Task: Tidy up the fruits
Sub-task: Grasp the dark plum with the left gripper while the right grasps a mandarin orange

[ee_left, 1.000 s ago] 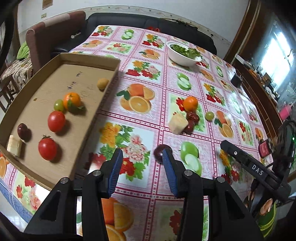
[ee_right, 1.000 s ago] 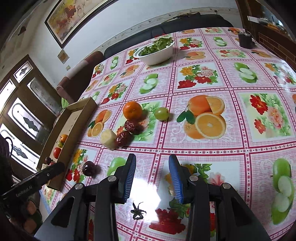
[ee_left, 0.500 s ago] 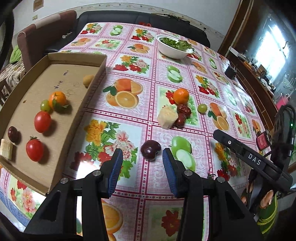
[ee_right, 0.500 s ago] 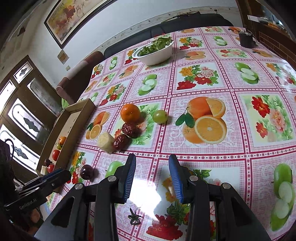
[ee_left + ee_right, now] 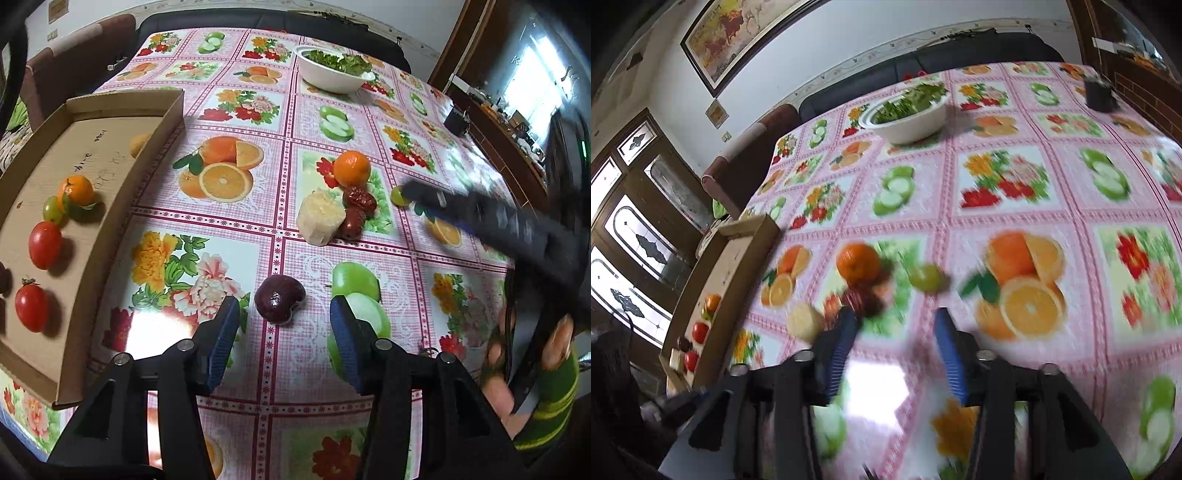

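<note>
My left gripper (image 5: 280, 325) is open, its jaws on either side of a dark purple plum (image 5: 279, 299) on the tablecloth. Beyond lie an orange (image 5: 351, 169), two red dates (image 5: 359, 199), a pale sugarcane chunk (image 5: 320, 218) and a green grape (image 5: 398, 195). The cardboard tray (image 5: 122, 206) at left holds tomatoes (image 5: 44, 239), a tangerine (image 5: 75, 190) and a grape. My right gripper (image 5: 895, 336) is open and empty, just short of the green grape (image 5: 926, 277), the dates (image 5: 862, 297) and the orange (image 5: 858, 263); the view is blurred.
A white bowl of greens (image 5: 334, 72) stands at the far side of the table, with a dark cup (image 5: 456, 120) at the right edge. The right gripper's body (image 5: 498, 221) crosses the left wrist view at right. A sofa and chair lie beyond the table.
My left gripper has moved forward so the plum now sits between its jaws. My right gripper has moved forward and left toward the grape and dates, blurring its view.
</note>
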A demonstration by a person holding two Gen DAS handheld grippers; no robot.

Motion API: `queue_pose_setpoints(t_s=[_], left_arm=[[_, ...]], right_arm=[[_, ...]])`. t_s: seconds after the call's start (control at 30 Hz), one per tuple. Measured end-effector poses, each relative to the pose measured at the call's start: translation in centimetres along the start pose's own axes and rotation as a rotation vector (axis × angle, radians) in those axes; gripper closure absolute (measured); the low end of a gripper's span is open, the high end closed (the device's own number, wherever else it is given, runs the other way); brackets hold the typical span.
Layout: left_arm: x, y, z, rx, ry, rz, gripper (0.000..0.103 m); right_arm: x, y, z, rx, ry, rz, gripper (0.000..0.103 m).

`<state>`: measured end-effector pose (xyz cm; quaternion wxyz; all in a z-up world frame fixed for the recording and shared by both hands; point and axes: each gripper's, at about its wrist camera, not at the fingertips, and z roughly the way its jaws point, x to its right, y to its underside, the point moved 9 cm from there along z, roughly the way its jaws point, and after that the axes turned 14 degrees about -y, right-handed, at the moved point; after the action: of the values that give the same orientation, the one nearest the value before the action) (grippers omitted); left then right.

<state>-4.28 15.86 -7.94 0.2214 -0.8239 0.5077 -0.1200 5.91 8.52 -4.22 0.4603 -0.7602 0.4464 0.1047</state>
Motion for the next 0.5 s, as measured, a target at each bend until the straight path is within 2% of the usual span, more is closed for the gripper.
queue_pose_setpoints(t_s=[0.07, 0.2, 0.33, 0.37, 0.4, 0.47, 0.5], left_arm=[[0.1, 0.1, 0.6, -0.015, 0.002, 0.004, 0.054], [0.1, -0.1, 0.8, 0.008, 0.007, 0.013, 0.049], [0.1, -0.3, 0.9, 0.023, 0.018, 0.01, 0.049], [0.0, -0.4, 0.9, 0.027, 0.013, 0.01, 0.054], [-0.1, -0.4, 0.9, 0.031, -0.001, 0.01, 0.068], [-0.3, -0.5, 1.0, 0.029, 0.009, 0.008, 0.077], [-0.4, -0.5, 1.0, 0.023, 0.019, 0.002, 0.077]], right_arm=[[-0.7, -1.3, 1.2, -0.002, -0.002, -0.022, 0.05], [-1.4, -2.7, 4.9, -0.053, 0.021, -0.061, 0.05], [-1.2, -2.5, 7.4, -0.09, 0.046, -0.078, 0.053], [-1.3, -2.5, 7.6, -0.09, 0.05, -0.089, 0.057], [-1.4, -2.3, 7.7, -0.092, 0.044, -0.09, 0.063], [-1.4, -2.2, 7.6, -0.087, 0.036, -0.083, 0.065], [-1.3, -2.2, 7.4, -0.08, 0.033, -0.079, 0.066]])
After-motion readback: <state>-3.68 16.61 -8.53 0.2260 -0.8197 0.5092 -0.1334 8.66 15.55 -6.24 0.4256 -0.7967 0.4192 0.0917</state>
